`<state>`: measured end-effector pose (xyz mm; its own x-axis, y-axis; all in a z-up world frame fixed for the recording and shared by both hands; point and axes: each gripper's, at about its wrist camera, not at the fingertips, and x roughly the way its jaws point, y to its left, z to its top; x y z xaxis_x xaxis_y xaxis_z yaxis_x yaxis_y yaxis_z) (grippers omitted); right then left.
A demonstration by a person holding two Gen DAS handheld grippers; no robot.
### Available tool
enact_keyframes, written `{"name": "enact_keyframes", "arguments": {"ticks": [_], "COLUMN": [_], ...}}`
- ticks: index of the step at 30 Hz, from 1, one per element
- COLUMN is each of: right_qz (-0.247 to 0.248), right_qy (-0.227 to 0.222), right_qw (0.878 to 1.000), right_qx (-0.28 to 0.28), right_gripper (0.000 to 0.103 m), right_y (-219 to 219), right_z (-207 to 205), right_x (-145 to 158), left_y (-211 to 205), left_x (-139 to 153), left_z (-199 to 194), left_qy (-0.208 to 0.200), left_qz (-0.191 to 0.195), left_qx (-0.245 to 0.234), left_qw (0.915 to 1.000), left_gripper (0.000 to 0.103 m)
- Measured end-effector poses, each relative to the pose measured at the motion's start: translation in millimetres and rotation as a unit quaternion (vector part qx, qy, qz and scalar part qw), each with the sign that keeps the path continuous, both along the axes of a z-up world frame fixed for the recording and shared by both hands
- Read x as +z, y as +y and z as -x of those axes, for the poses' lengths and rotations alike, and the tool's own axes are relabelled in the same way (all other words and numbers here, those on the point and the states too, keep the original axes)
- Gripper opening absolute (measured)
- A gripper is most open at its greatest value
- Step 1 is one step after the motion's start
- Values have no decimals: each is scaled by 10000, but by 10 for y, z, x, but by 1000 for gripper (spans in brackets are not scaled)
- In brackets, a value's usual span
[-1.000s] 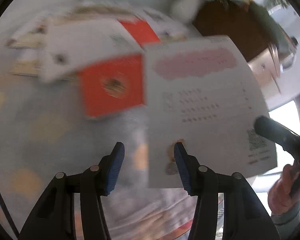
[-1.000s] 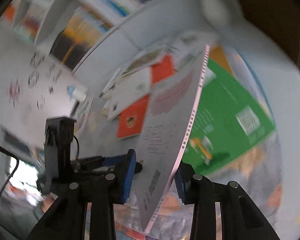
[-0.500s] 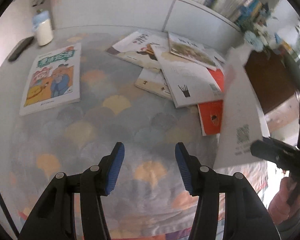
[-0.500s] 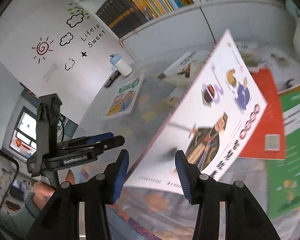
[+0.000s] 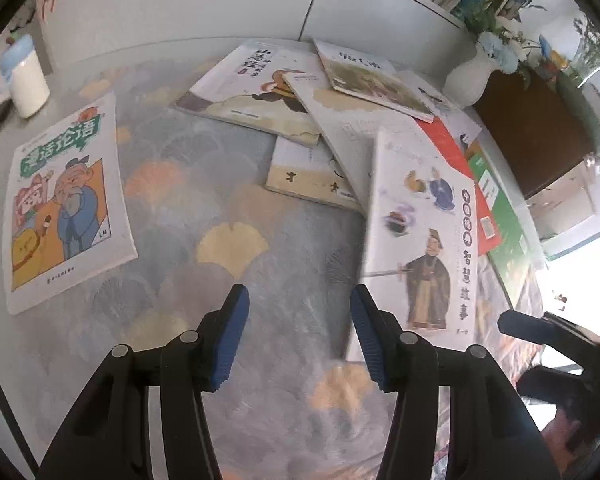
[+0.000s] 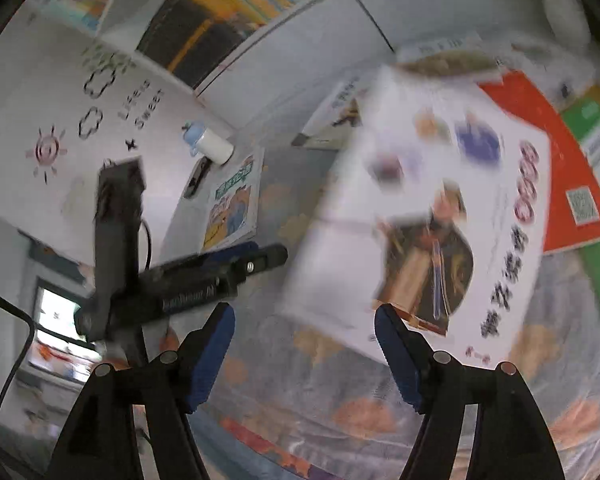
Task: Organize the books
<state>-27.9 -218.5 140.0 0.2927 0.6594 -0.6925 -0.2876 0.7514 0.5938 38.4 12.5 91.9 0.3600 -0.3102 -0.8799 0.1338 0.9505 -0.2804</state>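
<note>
both grippers hover low over the table, pointing at the book pile. left gripper [image 5: 299, 334] fingers wide, nothing between them. right gripper [image 6: 304, 354] fingers wide too, empty. white storybook [image 5: 424, 236] lies face up just ahead of both (blurred in right view; contact with the cloth unclear). green-titled book [image 5: 66, 204] lies apart, left. shelf books [image 6: 236, 4] behind, smeared.

Soft daylight, apparently from a glaring window [image 5: 580, 280]; fisheye-bent edges, heavy motion blur in right view.

Counter [image 5: 188, 208]: grey-blue cloth, orange and yellow fan motifs. Tongs [image 5: 300, 334]: black, blue pads [image 5: 232, 336] (ribbed). Books: white [image 5: 424, 240], red [image 5: 456, 160], green [image 5: 508, 236].
</note>
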Motion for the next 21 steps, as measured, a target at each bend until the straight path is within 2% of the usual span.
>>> {"name": "enact_keyframes", "arguments": {"ticks": [2,4,5,6,8,10,13,14,16,18,20,21], "right_qz": [153,462,605,763,1015,1113,1233,1247,1282,1194,1231,1184], "right_qy": [58,271,354,441,582,620,582,555,521,510,484,482], "right_qw": [9994,9952,9926,9891,9807,9726,9648,9640,9639,9660,9641,9639], "right_qx": [-303,-814,-991,-1184,-1567,-1943,-2249,-2282,-2273,-2236,-2303,-2335], "right_gripper": [71,68,64,53,46,44,38,38,38,39,39,39], "right_y": [-64,-193,-257,-343,-491,-576,-590,-571,-546,-492,-425,-443], "right_z": [4,-24,-22,-3,20,59,55,63,87,142,182,183], "right_x": [-96,-314,-404,-508,-670,-762,-822,-813,-806,-809,-792,-800], "left_y": [-7,-78,-143,-210,-341,-433,-506,-525,-557,-579,-545,-491], "left_x": [-67,-171,-234,-262,-342,-466,-559,-553,-565,-541,-432,-334], "left_z": [-44,-90,-112,-109,-134,-174,-180,-173,-166,-130,-77,-49], "left_qy": [94,247,342,356,350,580,652,617,767,750,683,630], "left_qz": [157,415,486,493,534,700,827,849,1153,1144,1463,1852], "left_qx": [-183,-384,-486,-569,-753,-838,-966,-1017,-1183,-1235,-1280,-1306], "left_qw": [9997,9981,9970,9965,9951,9923,9897,9893,9833,9829,9785,9720], "left_gripper": [50,50,48,48,47,40,40,40,41,40,40,40]}}
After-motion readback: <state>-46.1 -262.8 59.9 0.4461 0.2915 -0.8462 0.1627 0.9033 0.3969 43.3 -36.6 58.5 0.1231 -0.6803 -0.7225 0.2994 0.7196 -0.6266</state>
